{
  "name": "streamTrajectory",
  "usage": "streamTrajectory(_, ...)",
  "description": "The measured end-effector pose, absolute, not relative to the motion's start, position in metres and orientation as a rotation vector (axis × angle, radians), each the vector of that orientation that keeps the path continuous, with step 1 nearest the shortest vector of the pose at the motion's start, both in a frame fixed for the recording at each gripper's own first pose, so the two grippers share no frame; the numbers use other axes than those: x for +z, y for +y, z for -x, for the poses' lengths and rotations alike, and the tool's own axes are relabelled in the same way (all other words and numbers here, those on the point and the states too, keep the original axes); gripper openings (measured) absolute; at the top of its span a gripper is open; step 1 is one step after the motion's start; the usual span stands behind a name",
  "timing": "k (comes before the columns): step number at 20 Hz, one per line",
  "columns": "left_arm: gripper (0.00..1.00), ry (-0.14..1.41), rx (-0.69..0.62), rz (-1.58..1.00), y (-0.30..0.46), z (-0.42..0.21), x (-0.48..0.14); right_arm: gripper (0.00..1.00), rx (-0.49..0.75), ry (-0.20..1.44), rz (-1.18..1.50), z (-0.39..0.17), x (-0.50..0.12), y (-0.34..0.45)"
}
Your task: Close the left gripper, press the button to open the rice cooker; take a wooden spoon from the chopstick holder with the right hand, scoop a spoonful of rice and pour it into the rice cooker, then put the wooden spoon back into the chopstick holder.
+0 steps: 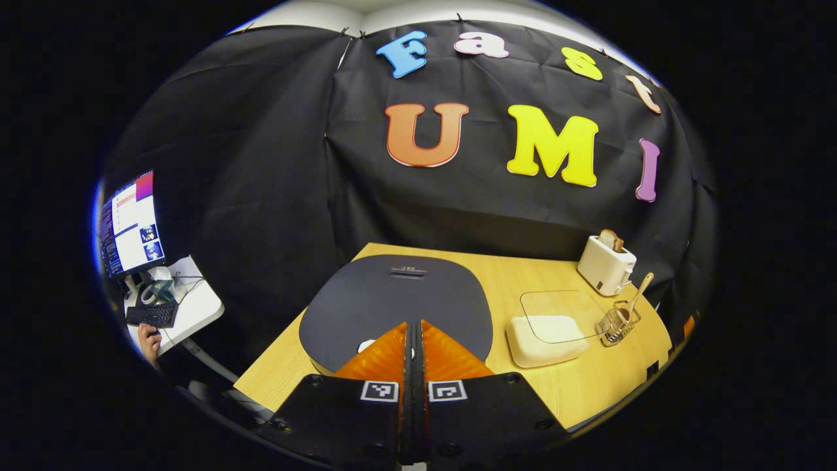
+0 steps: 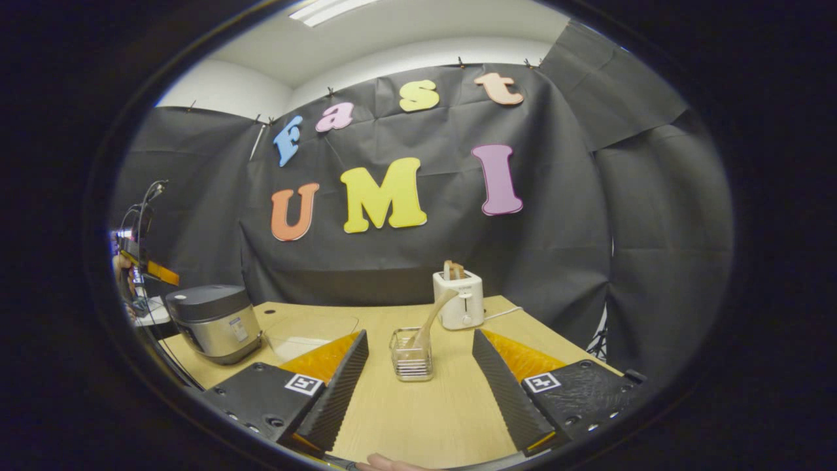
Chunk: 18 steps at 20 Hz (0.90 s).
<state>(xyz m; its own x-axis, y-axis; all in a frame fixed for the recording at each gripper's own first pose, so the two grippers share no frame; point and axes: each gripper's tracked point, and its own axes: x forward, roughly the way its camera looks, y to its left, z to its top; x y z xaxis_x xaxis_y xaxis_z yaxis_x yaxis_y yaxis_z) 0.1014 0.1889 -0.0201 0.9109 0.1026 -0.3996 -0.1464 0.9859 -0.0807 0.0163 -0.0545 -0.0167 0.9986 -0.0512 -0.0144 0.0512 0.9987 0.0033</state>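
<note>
Two grippers, two different states. Nearest in the left gripper view, my left gripper (image 1: 413, 340) has its fingers pressed together, poised above the front edge of the rice cooker (image 1: 399, 301), whose dark lid is down. A small pale patch peeks out just beside the tips; I judge it to be the release button, though I cannot tell for sure. In the right gripper view, my right gripper (image 2: 418, 366) has its fingers spread wide, empty, framing the chopstick holder (image 2: 410, 354) on the wooden table (image 2: 418, 418). The wooden spoon (image 2: 431, 318) leans in it, handle tilted up to the right. Farther along sits the rice container (image 1: 546, 337), its clear lid (image 1: 562, 314) lying askew over it, then the toaster (image 2: 459, 299) near the wall.

Risks as I see them: closed tips landing off the button would slide on the smooth lid and it would not open. Later, pinching the slanted spoon handle off-centre could drag or topple the light wire holder.
</note>
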Motion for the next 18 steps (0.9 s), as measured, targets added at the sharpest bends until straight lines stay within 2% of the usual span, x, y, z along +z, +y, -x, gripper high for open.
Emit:
streamTrajectory(1, 0.03, 0.426, 0.129, 0.111, 0.191, -0.103, -0.026, 0.91, -0.052, 0.016, -0.002, -0.017, -0.017, -0.055)
streamTrajectory(2, 0.03, 0.439, 0.13, 0.108, 0.193, -0.104, -0.03, 0.95, -0.052, 0.017, -0.002, -0.017, -0.018, -0.056)
streamTrajectory(3, 0.03, 0.453, 0.127, 0.106, 0.193, -0.103, -0.034, 0.95, -0.051, 0.02, -0.003, -0.018, -0.019, -0.055)
streamTrajectory(4, 0.03, 0.47, 0.128, 0.108, 0.194, -0.101, -0.039, 0.91, -0.05, 0.022, -0.004, -0.019, -0.021, -0.055)
streamTrajectory(7, 0.03, 0.49, 0.117, 0.099, 0.194, -0.101, -0.04, 0.91, -0.047, 0.033, -0.013, -0.021, -0.023, -0.056)
streamTrajectory(8, 0.03, 0.499, 0.115, 0.108, 0.194, -0.101, -0.042, 0.96, -0.045, 0.038, -0.017, -0.022, -0.025, -0.056)
streamTrajectory(11, 0.03, 0.525, 0.073, 0.141, 0.194, -0.1, -0.049, 0.95, -0.041, 0.055, -0.03, -0.023, -0.03, -0.057)
streamTrajectory(13, 0.03, 0.512, 0.056, 0.178, 0.195, -0.1, -0.047, 0.91, -0.032, 0.06, -0.037, -0.022, -0.03, -0.054)
streamTrajectory(18, 0.03, 0.411, 0.112, 0.134, 0.194, -0.097, -0.025, 0.91, -0.033, 0.066, -0.021, -0.02, -0.03, -0.054)
